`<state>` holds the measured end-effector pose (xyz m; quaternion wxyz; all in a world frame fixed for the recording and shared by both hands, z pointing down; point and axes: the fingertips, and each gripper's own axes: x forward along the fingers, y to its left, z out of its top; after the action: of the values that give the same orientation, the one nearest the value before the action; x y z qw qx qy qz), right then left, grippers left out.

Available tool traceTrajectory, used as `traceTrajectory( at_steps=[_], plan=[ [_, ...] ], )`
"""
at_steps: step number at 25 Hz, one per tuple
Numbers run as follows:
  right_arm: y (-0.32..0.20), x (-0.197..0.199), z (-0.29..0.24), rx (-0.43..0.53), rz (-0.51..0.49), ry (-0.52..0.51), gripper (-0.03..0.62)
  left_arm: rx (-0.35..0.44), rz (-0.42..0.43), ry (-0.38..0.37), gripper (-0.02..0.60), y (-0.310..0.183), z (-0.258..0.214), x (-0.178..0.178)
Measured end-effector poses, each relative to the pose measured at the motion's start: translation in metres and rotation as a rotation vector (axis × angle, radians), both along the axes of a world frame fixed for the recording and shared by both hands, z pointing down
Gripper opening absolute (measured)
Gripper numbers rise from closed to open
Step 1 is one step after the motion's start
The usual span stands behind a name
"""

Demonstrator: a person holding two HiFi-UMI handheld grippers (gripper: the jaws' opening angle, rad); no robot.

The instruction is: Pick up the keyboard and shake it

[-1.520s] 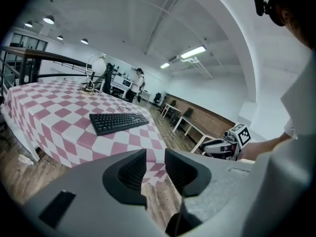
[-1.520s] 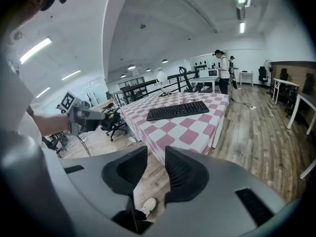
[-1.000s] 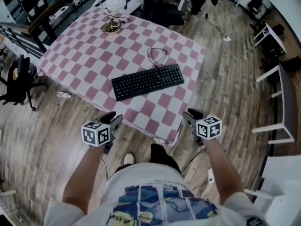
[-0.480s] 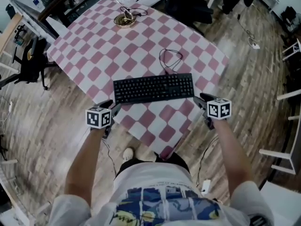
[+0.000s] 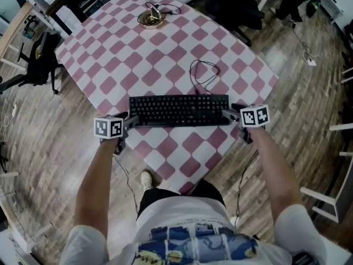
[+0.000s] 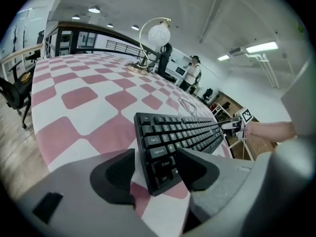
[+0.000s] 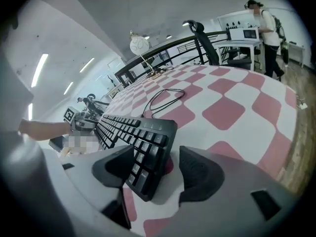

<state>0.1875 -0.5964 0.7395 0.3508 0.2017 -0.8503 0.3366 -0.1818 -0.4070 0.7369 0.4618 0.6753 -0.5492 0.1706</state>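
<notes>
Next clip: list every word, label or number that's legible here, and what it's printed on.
"Tab": key at the keyboard's near end, left gripper view.
"Caps Lock": the key just nearer than Tab.
"Shift": the next key nearer.
"Ctrl": the corner key.
All other key legends: too small or blurred to read.
Shirt print, head view: unreadable.

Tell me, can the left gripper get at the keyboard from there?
Probably yes. The left gripper sits at the keyboard's left end, its jaws opening with that end between them, not yet pressing on it. Nothing lies in the way.
</notes>
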Motion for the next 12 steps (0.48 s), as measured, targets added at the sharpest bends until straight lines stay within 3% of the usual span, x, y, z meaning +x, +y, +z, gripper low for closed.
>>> traceTrajectory(
  at_steps=[6, 12],
  plan=[
    [-0.005, -0.012, 0.012, -0.075, -0.047, -0.022, 0.29, 0.013, -0.015, 0.108, 0.264, -0.013, 0.006, 0.004],
    [-0.005, -0.015, 0.015, -0.097, -0.066, -0.023, 0.287, -0.005, -0.013, 0.103, 0.264, -0.024, 0.01, 0.002]
  ],
)
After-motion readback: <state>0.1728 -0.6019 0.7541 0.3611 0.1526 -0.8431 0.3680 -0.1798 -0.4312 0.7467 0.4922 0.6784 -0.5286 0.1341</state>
